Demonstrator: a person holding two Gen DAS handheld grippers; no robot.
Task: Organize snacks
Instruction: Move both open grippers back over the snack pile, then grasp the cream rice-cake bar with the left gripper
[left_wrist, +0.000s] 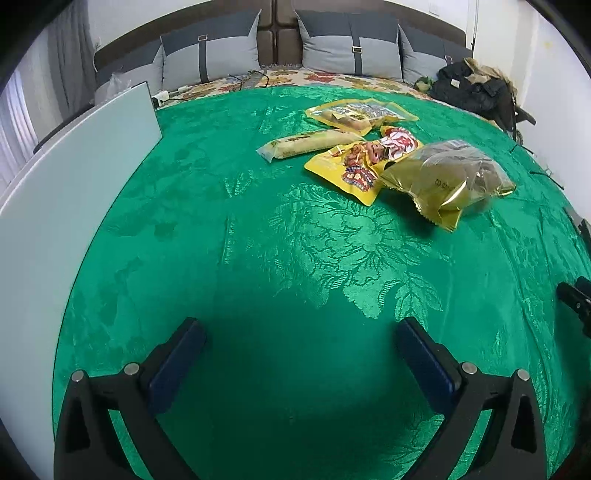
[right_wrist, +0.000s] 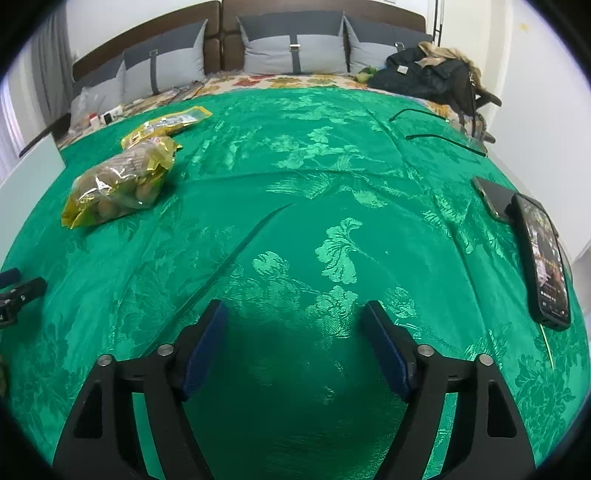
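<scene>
My left gripper (left_wrist: 299, 332) and right gripper (right_wrist: 293, 317) hover with jaws apart and empty over the green floral bedspread (left_wrist: 258, 229). The shiny gold-and-clear snack bag (left_wrist: 447, 177), touching other yellow snack packets (left_wrist: 354, 166), lies well beyond them.

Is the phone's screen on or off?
On. The black phone lies flat on the green cloth, its screen showing a picture and small white writing.

Little can be read. The gold snack bag (left_wrist: 447, 181), right of centre in the left wrist view, bears a short dark stamp of small characters, too small to make out. The yellow pouch (left_wrist: 354, 166) beside it carries large red-and-white characters, illegible here. The phone screen (right_wrist: 546, 258) at right shows unreadable print.
</scene>
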